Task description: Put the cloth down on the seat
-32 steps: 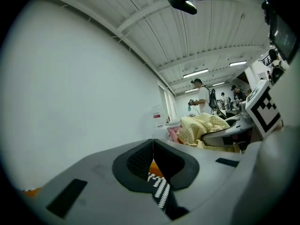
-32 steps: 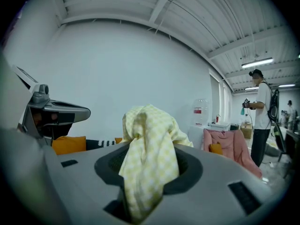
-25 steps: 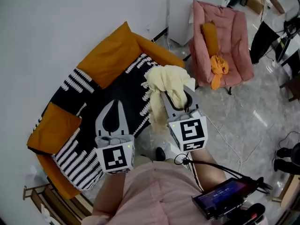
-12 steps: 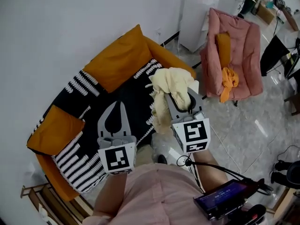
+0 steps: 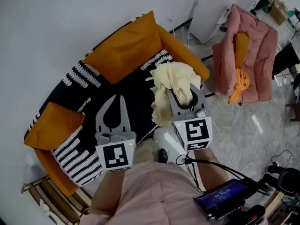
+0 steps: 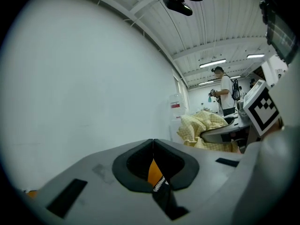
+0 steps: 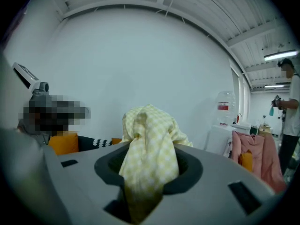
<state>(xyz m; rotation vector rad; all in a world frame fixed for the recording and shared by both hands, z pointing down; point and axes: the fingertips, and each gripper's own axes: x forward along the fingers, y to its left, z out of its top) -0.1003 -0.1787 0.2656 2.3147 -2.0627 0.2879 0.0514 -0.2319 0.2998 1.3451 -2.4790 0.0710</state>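
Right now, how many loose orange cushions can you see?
3: back cushion and left-end cushion on the sofa, third cushion on the pink chair. Others may be hidden.

The left gripper [image 5: 121, 101] is held out over the front of the seat [image 5: 91, 102], jaws pressed together with nothing in them; the right gripper [image 5: 183, 95] is beside it, over the seat's right end, jaws pinched on the cloth [image 5: 173, 76].
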